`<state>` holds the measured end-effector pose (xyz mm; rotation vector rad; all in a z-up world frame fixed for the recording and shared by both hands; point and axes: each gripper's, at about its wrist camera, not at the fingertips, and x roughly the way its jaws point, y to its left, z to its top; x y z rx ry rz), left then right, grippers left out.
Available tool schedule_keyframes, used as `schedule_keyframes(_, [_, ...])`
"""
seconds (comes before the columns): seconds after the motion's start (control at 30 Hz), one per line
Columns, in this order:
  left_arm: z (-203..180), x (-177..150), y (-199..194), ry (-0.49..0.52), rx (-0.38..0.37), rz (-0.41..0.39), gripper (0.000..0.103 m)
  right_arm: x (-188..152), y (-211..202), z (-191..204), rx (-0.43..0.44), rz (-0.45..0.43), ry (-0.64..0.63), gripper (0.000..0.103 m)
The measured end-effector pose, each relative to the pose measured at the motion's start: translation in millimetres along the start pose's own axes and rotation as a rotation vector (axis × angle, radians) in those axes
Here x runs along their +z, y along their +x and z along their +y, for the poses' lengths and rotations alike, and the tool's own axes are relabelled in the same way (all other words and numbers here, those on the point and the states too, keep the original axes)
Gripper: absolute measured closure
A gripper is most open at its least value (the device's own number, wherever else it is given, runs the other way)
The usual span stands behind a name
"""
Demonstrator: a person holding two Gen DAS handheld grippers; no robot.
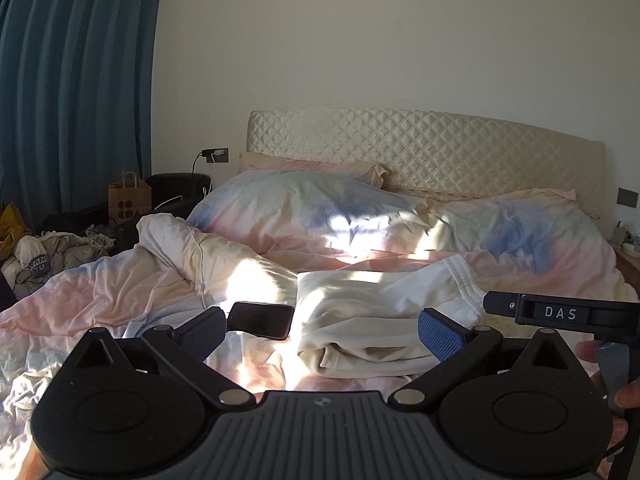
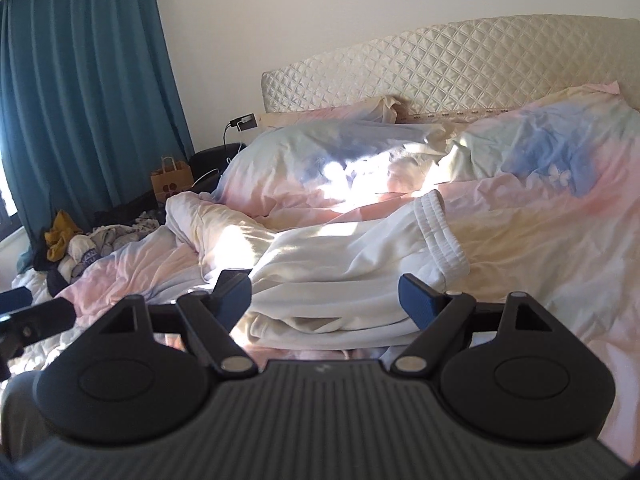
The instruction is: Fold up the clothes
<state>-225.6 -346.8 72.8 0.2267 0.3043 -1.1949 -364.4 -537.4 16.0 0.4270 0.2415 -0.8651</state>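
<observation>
Cream-white trousers [image 1: 380, 320] with an elastic waistband lie folded over on the pastel duvet [image 1: 120, 292], partly in sunlight. My left gripper [image 1: 322, 334] hovers in front of them, open, its blue pads wide apart and nothing pinched. In the right wrist view the same trousers [image 2: 352, 264] stretch across the bed, waistband to the right. Just short of their near edge is my right gripper [image 2: 325, 296], open and holding nothing. Part of the right gripper [image 1: 560, 314] shows at the right edge of the left wrist view, with a hand [image 1: 592, 350] behind it.
A black phone [image 1: 260, 320] lies on the duvet left of the trousers. Pillows [image 1: 304, 204] and a quilted headboard [image 1: 420, 148] stand at the back. A heap of clothes [image 1: 44, 256], a paper bag [image 1: 129, 200] and a blue curtain [image 1: 76, 80] are on the left.
</observation>
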Motion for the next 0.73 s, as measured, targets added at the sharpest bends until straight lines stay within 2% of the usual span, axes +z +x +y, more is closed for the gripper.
schedule_keyframes(0.1, [14.9, -6.3, -3.0, -0.051, -0.012, -0.004, 0.0, -9.7, -0.1, 14.0, -0.021, -0.006, -0.033, 0.02])
schedule_keyframes(0.2, [26.4, -9.1, -1.2, -0.071, 0.013, 0.005, 0.0, -14.5, 2.0, 25.0, -0.046, -0.013, -0.058, 0.02])
schedule_keyframes(0.47, [39.2, -16.5, 11.3, -0.078, 0.044, 0.045, 0.0, -21.7, 3.5, 49.9, -0.067, -0.039, -0.128, 0.02])
schedule_keyframes(0.73, [39.2, -22.2, 19.2, -0.074, 0.048, 0.063, 0.0, -23.1, 9.9, 52.3, -0.099, -0.007, -0.121, 0.02])
